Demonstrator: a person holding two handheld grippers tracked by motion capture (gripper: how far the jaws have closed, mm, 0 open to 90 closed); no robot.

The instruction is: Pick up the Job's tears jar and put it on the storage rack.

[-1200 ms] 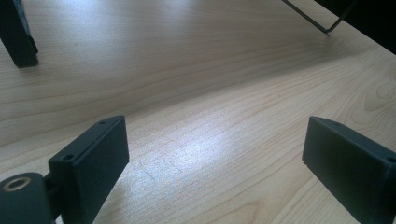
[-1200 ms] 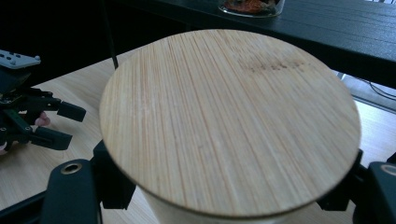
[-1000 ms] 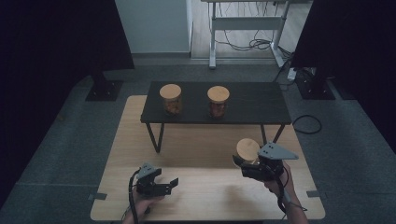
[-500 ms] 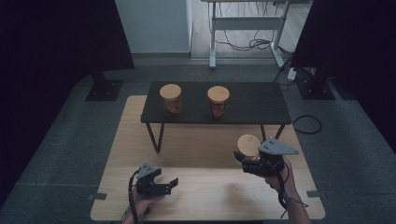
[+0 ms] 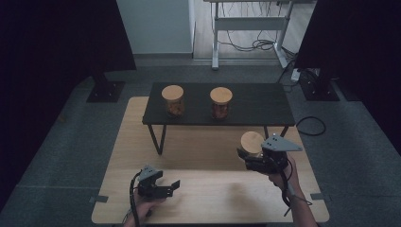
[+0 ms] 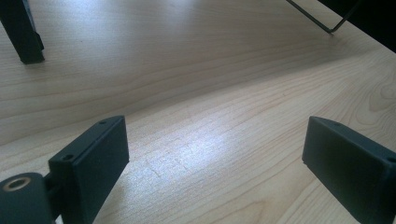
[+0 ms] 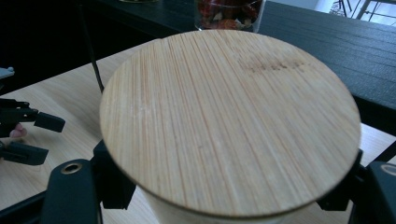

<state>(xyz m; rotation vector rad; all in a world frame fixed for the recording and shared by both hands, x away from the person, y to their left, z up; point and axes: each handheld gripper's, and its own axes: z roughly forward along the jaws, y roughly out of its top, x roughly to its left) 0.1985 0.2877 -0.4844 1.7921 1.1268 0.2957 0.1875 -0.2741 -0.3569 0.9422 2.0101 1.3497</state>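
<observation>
- Three lidded jars are in play: two stand on the dark bench (image 5: 265, 106), the left jar (image 5: 172, 100) and the right jar (image 5: 221, 102), and a third jar (image 5: 252, 143) sits between the jaws of the right gripper (image 5: 242, 158).
- The right gripper's jaws are clamped on the third jar's body just under its round bamboo lid (image 7: 231, 121), one jaw on either side; the jar stands upright, its long axis vertical, the lid face toward the camera.
- From those jaws, the dark bench lies ahead and slightly above, with the right jar almost straight ahead beyond the lid; I judge the free stretch of bench beside that jar to be the likely place for this one.
- The left gripper (image 5: 171, 187) hovers low over the pale wooden board (image 6: 196, 93), jaws spread wide with nothing between them.
- The right hand (image 5: 283, 172) is the nearer to the bench.
</observation>
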